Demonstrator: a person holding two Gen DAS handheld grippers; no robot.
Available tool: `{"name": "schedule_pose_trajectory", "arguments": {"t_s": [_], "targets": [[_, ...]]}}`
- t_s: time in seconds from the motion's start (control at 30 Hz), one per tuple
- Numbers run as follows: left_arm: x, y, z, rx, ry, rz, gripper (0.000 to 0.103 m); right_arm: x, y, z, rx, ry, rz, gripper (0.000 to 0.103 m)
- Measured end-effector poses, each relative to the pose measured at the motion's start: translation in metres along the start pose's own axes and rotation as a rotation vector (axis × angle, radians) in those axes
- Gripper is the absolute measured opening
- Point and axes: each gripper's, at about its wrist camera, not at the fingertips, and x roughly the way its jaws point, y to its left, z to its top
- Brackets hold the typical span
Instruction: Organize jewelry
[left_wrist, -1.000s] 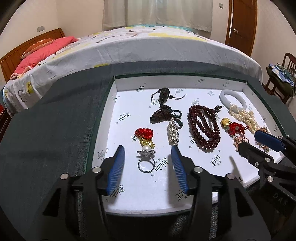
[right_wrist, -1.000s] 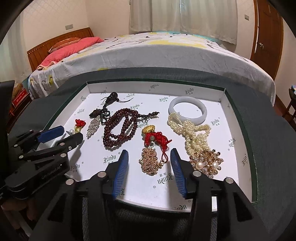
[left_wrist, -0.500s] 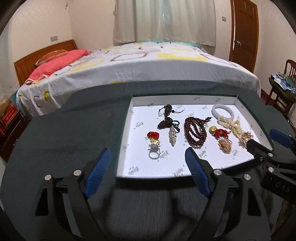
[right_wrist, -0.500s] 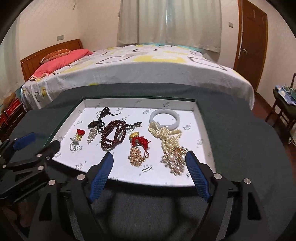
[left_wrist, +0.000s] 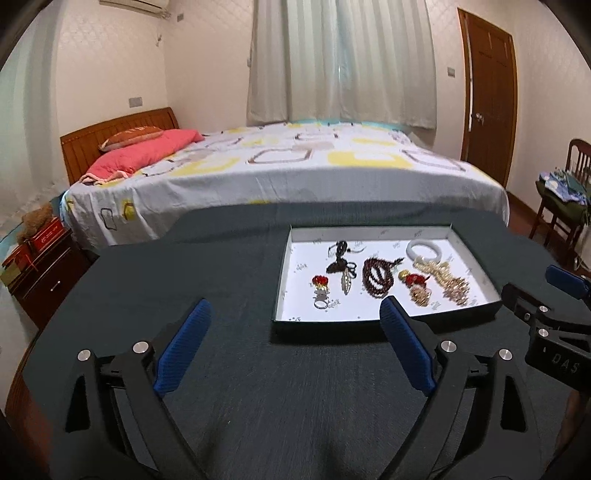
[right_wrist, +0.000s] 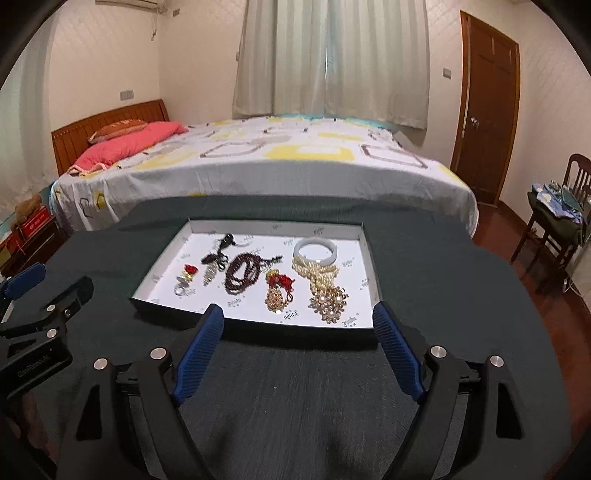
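Note:
A white-lined tray sits on the dark table with jewelry laid in a row: a silver ring with a red flower, a dark pendant, a dark red bead string, a red and gold charm, a pearl necklace and a white bangle. My left gripper is open and empty, short of the tray's near left corner. My right gripper is open and empty, at the tray's near edge.
A bed with a patterned sheet stands just beyond the table. A nightstand is at the left. A wooden chair with clothes and a door are at the right. The dark table cloth stretches left of the tray.
Both grippers have pulled back and up from over the tray, and their jaws have opened wide. The jewelry has not moved.

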Motion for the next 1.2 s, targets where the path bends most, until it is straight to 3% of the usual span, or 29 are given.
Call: {"name": "schedule_pose_trajectory", "arguments": {"t_s": [0.27,0.53,1.2], "targets": [[-0.054,0.005,0.009,-0.029,-0.095,0.003,0.094,-0.062,0.004,0.012,-0.005,-0.113,0.004,0.082],[-0.083,0.009,0.008,-0.047,-0.127,-0.003,0.095,-0.099,0.001,0.015,-0.002,-0.18,-0.003,0.083],[-0.109,0.021,0.008,-0.085,-0.169,0.011,0.096,-0.121,-0.004,0.008,-0.007,-0.224,-0.019,0.084]]}}
